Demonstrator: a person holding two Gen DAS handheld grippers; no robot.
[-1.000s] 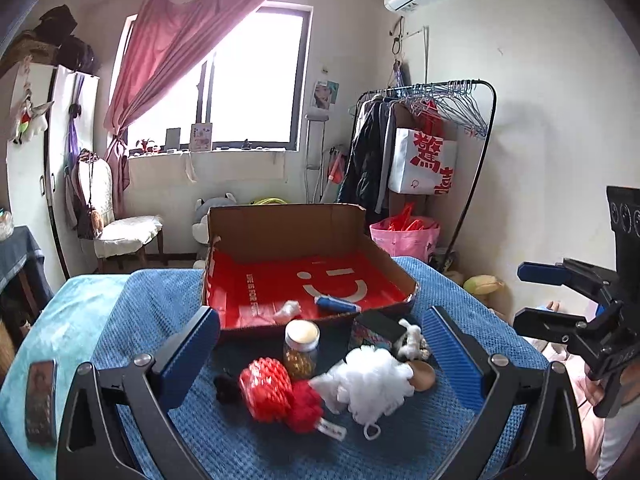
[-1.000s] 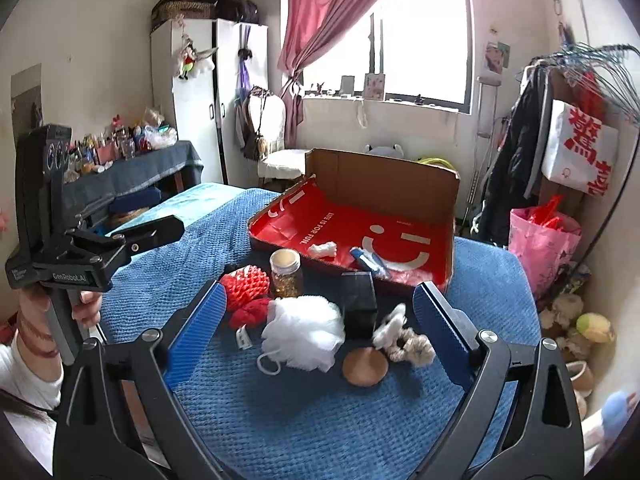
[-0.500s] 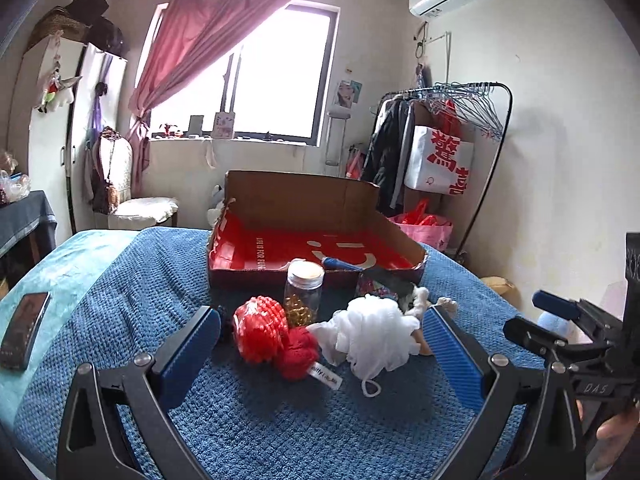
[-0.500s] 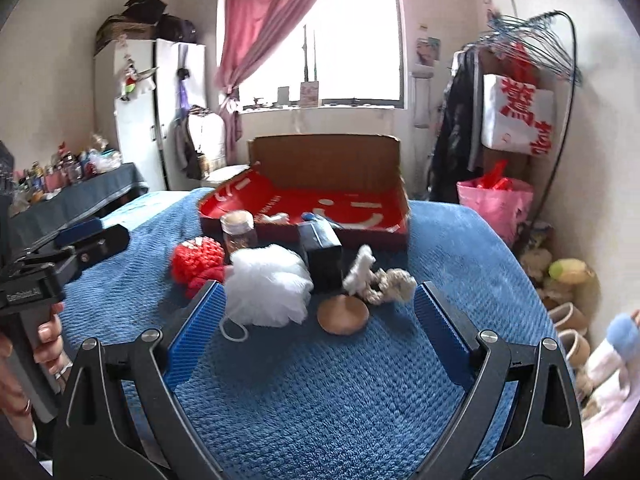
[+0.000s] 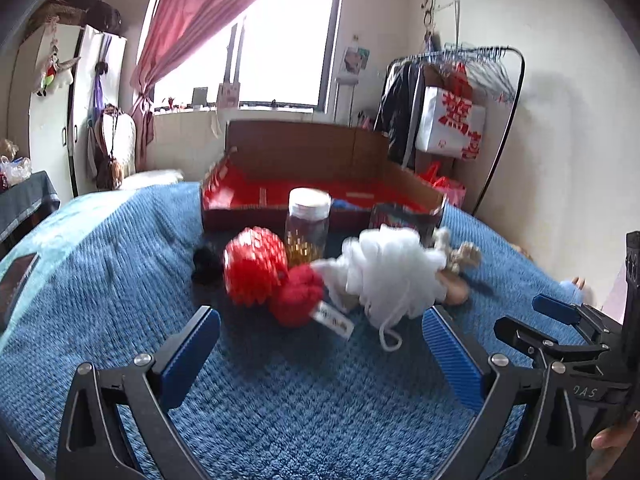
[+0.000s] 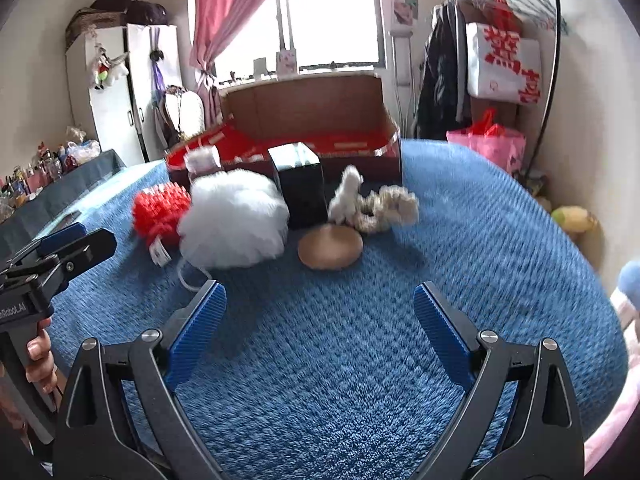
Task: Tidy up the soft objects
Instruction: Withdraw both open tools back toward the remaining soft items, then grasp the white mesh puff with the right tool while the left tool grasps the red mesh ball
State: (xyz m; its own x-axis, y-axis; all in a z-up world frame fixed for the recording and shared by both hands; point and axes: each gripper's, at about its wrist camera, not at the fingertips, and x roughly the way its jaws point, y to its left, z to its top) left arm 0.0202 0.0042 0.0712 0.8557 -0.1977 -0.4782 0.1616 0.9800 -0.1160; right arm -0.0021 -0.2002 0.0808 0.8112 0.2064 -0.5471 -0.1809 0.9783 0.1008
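On the blue blanket (image 5: 120, 280) lie a red spiky ball (image 5: 254, 266), a red pompom with a tag (image 5: 298, 296) and a white mesh bath puff (image 5: 394, 274). The right wrist view shows the white puff (image 6: 234, 218), the red ball (image 6: 160, 210) and a white-and-cream plush toy (image 6: 372, 202). My left gripper (image 5: 320, 354) is open, low over the blanket just short of the pompom and puff. My right gripper (image 6: 318, 330) is open, empty, a little short of the puff. An open cardboard box with a red inside (image 5: 320, 168) stands behind the items.
A jar with a white lid (image 5: 308, 224), a black box (image 6: 298, 186) and a round wooden disc (image 6: 330, 246) sit among the soft items. A phone (image 5: 16, 280) lies at the left. A clothes rack (image 5: 460, 92) stands at the right wall.
Both grippers have dropped lower and moved in toward the pile of items, which now looks larger and nearer. Both stay open and empty.
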